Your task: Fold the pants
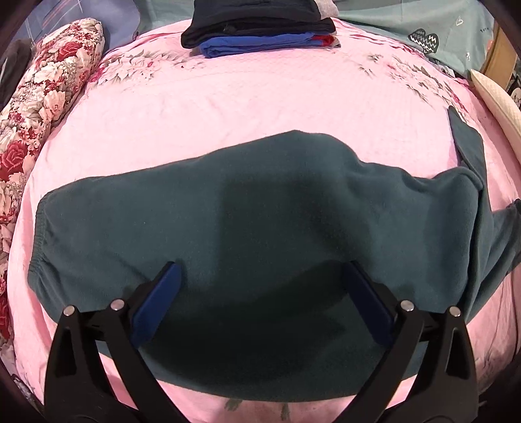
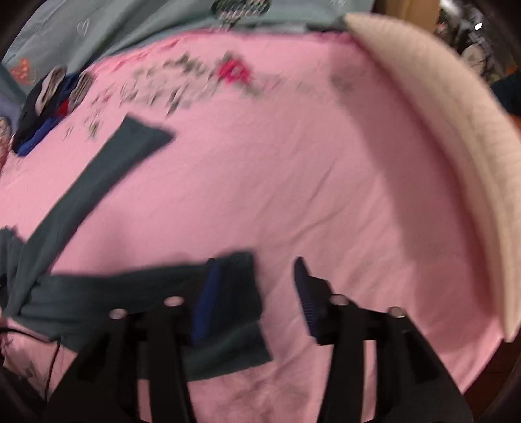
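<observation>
Dark teal fleece pants [image 1: 247, 208] lie flat across the pink bedspread [image 1: 228, 104], elastic waistband at the left, legs running off to the right. My left gripper [image 1: 262, 276] is open and empty, hovering over the seat of the pants. In the blurred right wrist view, one leg [image 2: 107, 169] stretches toward the far left and the other leg's cuff end [image 2: 228, 293] lies under the gripper. My right gripper [image 2: 257, 279] is open, its left finger over the cuff and its right finger over bare bedspread [image 2: 325, 179].
A stack of folded clothes [image 1: 260, 29], black over blue, sits at the far edge of the bed. A floral bolster [image 1: 42, 107] lies along the left. A cream pillow [image 2: 439, 130] lies at the right. A grey-green sheet [image 1: 407, 22] is beyond.
</observation>
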Motion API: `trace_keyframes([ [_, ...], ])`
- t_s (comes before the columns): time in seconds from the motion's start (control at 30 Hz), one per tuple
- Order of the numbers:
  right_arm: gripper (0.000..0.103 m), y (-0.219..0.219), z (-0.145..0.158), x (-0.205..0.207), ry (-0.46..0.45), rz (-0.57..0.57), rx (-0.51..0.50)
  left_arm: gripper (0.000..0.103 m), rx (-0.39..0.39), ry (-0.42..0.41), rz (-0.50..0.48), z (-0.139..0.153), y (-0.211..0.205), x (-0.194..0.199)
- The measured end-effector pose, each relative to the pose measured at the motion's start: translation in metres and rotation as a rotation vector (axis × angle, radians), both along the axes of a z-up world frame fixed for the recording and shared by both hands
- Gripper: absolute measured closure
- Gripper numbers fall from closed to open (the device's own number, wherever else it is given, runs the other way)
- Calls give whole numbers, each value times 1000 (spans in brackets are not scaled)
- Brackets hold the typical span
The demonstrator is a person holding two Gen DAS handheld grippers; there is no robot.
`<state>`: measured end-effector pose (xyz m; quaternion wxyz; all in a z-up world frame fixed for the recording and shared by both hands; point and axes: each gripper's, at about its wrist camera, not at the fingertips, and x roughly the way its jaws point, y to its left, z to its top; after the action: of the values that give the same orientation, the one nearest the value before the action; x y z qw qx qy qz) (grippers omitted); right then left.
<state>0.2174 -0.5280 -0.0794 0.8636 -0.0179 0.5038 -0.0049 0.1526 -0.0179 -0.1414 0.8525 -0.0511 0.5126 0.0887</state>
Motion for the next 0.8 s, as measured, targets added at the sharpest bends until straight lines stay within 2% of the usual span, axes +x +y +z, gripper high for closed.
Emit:
trace_keyframes([
  [0.07,52,10,27,10,-65,50,65,2,1,-9,10,-1,0,-1],
  [0.2,52,58,44,65,-32,192,249,2,5,-21,22,-1,-1,-3],
  [0.33,52,129,22,122,70,239,189,2,7,-36,38,-1,-2,-5],
  [0.4,52,160,1,144,151,222,136,2,8,-42,41,-1,-2,-7],
  [0.5,54,191,-30,158,222,164,23,2,7,-48,33,-1,-1,-8],
  [0.53,56,197,-38,159,232,154,1,2,7,-48,28,-1,-1,-8],
  [0.57,66,200,-40,157,214,141,-36,2,7,-47,24,-1,-1,-7],
  [0.6,86,203,-39,155,204,145,-32,2,6,-52,20,-1,0,-8],
  [0.63,97,205,-38,153,201,153,-51,2,7,-58,17,-1,-1,-8],
  [0.67,99,206,-37,152,204,152,-66,2,7,-66,11,-2,0,-9],
  [0.73,99,198,-24,147,186,139,-4,2,6,-67,1,-2,0,-8],
  [0.8,99,185,8,137,106,128,81,2,2,-58,-12,0,1,-6],
])
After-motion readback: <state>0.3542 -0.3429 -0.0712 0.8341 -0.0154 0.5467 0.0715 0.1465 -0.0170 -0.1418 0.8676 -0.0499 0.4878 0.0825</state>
